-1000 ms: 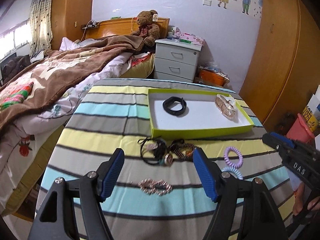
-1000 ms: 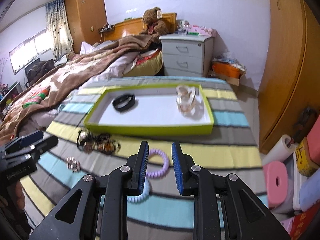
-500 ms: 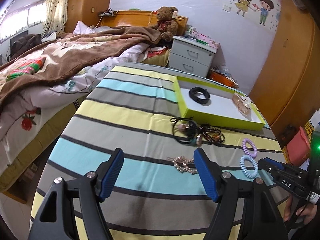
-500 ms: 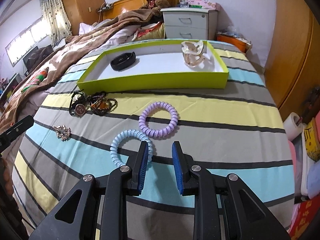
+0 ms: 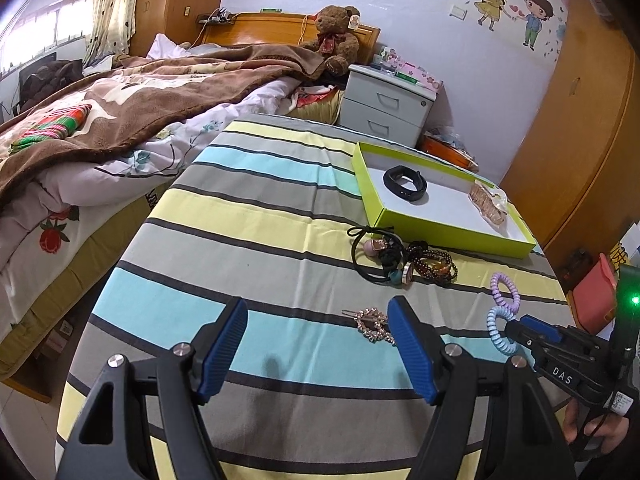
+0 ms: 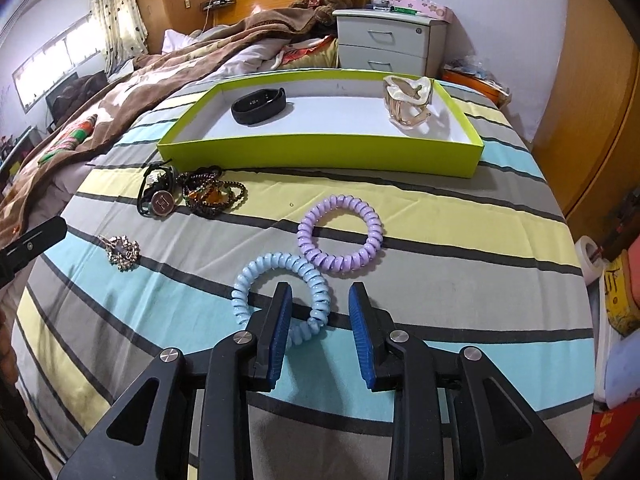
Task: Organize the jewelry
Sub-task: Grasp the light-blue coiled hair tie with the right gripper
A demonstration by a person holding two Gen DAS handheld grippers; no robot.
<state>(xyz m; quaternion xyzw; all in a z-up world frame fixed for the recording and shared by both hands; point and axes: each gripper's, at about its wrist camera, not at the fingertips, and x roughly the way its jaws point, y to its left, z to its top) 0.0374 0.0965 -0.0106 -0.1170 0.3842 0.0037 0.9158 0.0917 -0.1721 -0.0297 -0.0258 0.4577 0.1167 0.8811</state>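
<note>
A green tray [image 6: 320, 152] on the striped table holds a black band [image 6: 258, 106] and a clear claw clip [image 6: 408, 104]. In front of it lie a tangle of hair ties and bead bracelets [image 6: 192, 194], a rhinestone clip [image 6: 122, 252], a purple coil tie [image 6: 340, 236] and a blue coil tie [image 6: 280, 276]. My right gripper [image 6: 320, 290] is low over the blue coil with its jaws opening. The coil's near right part lies between the fingers, not pinched. My left gripper [image 5: 316, 304] stands wide open over bare cloth, and the rhinestone clip [image 5: 370, 326] sits just beyond its right finger.
A bed with a brown blanket [image 5: 120, 104] runs along the table's left side. A grey nightstand [image 5: 388, 104] and a teddy bear [image 5: 334, 38] stand behind. A wooden wardrobe [image 6: 592, 100] and floor clutter [image 6: 616, 288] are at the right.
Both grippers have dropped closer to the table. The right jaws have widened and now straddle the blue coil. The left gripper has shifted left, so the rhinestone clip sits by its right finger.
</note>
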